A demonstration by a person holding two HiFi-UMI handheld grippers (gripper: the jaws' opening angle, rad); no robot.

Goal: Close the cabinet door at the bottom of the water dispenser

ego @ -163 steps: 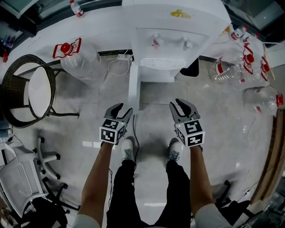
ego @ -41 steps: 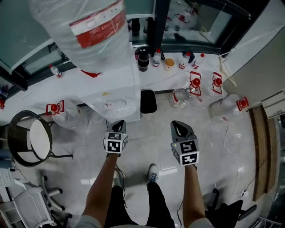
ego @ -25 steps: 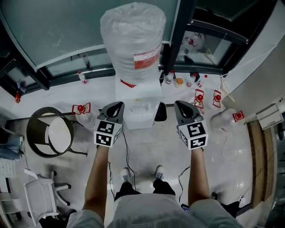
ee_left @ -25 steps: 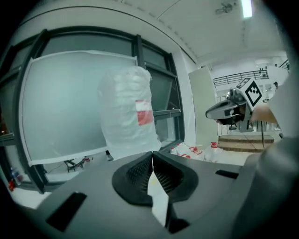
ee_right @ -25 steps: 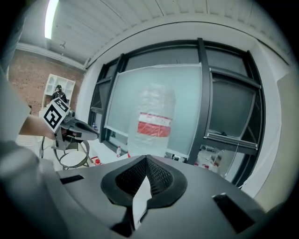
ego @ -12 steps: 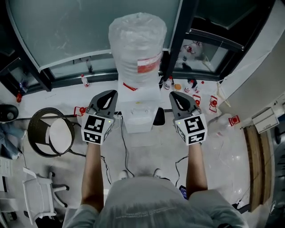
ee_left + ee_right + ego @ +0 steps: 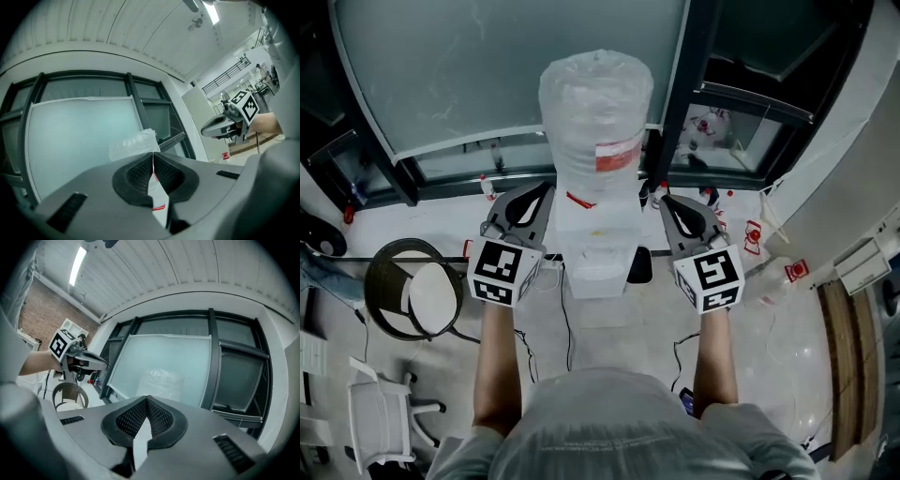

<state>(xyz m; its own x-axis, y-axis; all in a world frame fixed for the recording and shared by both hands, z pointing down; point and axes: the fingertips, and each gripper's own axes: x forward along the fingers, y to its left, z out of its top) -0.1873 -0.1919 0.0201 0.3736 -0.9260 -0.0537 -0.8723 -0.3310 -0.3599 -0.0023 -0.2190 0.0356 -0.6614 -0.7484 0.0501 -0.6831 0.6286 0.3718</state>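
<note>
The white water dispenser [image 7: 598,246] stands straight ahead against the window, a plastic-wrapped bottle [image 7: 595,122] on top of it. I see it from above, so its bottom cabinet door is hidden. My left gripper [image 7: 544,187] hangs to its left and my right gripper [image 7: 667,200] to its right, both level, apart from it. Both are shut with nothing between the jaws. In the left gripper view the left gripper [image 7: 153,154] points at the wrapped bottle [image 7: 133,143]; the right gripper [image 7: 146,398] faces the bottle [image 7: 161,379] too.
A round wicker chair [image 7: 411,298] stands at the left, a white chair [image 7: 380,412] nearer me. Empty bottles with red labels [image 7: 756,232] lie on the floor at the right. A cable [image 7: 566,330] runs over the floor before the dispenser. Dark window frames [image 7: 689,84] rise behind.
Both grippers have risen from near the floor to the height of the dispenser's top and spread to either side of it. The view has lifted with them. Both stayed shut.
</note>
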